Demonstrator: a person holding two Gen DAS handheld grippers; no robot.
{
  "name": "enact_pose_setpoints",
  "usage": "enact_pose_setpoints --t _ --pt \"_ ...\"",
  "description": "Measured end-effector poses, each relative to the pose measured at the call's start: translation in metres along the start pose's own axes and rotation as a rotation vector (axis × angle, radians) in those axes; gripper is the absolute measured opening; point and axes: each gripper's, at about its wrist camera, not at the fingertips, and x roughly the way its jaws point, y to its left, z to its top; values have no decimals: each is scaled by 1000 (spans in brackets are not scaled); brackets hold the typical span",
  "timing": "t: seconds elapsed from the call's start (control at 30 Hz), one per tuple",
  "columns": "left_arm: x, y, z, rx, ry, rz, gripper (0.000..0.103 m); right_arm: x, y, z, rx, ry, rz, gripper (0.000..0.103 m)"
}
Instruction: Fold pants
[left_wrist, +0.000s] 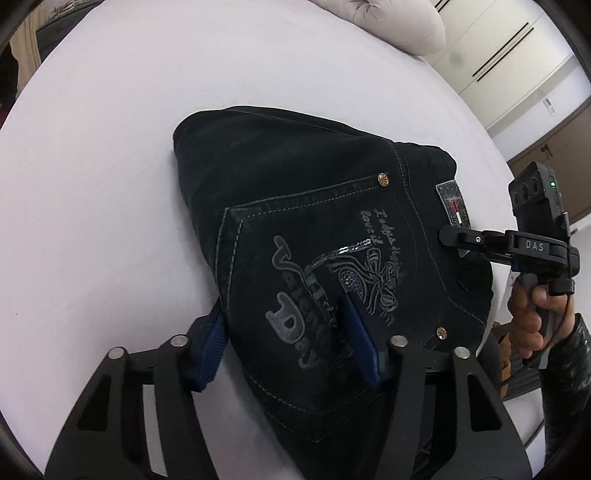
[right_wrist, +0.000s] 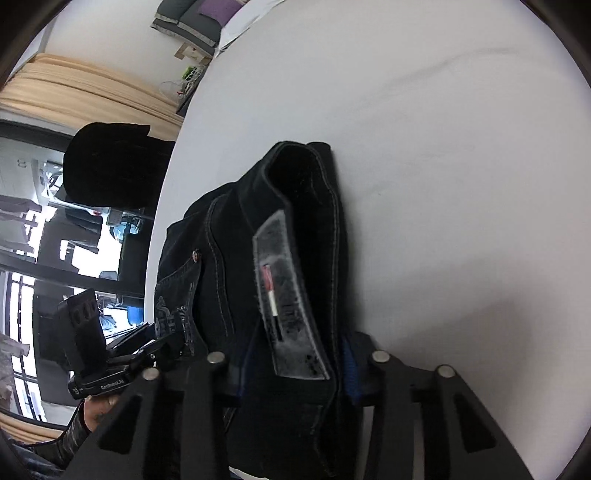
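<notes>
A: Well, the folded black denim pants with the stitched back pocket lie in a compact bundle on the white bed sheet, well short of the pale tufted pillow at the far edge. To my eye the folding is nearly finished, so the risk is undoing it.

B: How would that happen?

A: The left claw straddles the pocket end of the pants. Its blue-padded fingers stand about half apart, one off the edge beside the pants over the sheet, the other over the embroidered pocket. If that inner pad catches the denim as the claw lifts, the top layer could peel back and the fold spring open.

B: Is it gripping anything?

A: Not that I can see. There is denim between the pads, but they don't press on it, so I read it as open and holding nothing.

B: And the right claw?

A: The right claw sits at the waistband end of the pants, by the grey leather brand patch. Its jaws are partly apart with the thick waistband edge running up between them. Only thin slivers of blue pad show past the cloth, so I cannot tell whether they pinch it or merely flank it. If they do bite, pulling away would drag that whole end of the pants out of line.
</notes>
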Motion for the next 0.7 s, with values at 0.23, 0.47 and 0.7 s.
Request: enact_pose_setpoints --t 0.23,0.47,0.7 --pt "-8 -1 4 6 -12 -9 37 -4 18 -6 -58 -35 -90 27" --pt "-24 1 6 9 -42 -42 23 -15 61 -15 -172 -88 -203 20" --pt "-61 14 18 9 -114 -52 21 -26 107 -6 -243 -135 -194 19"
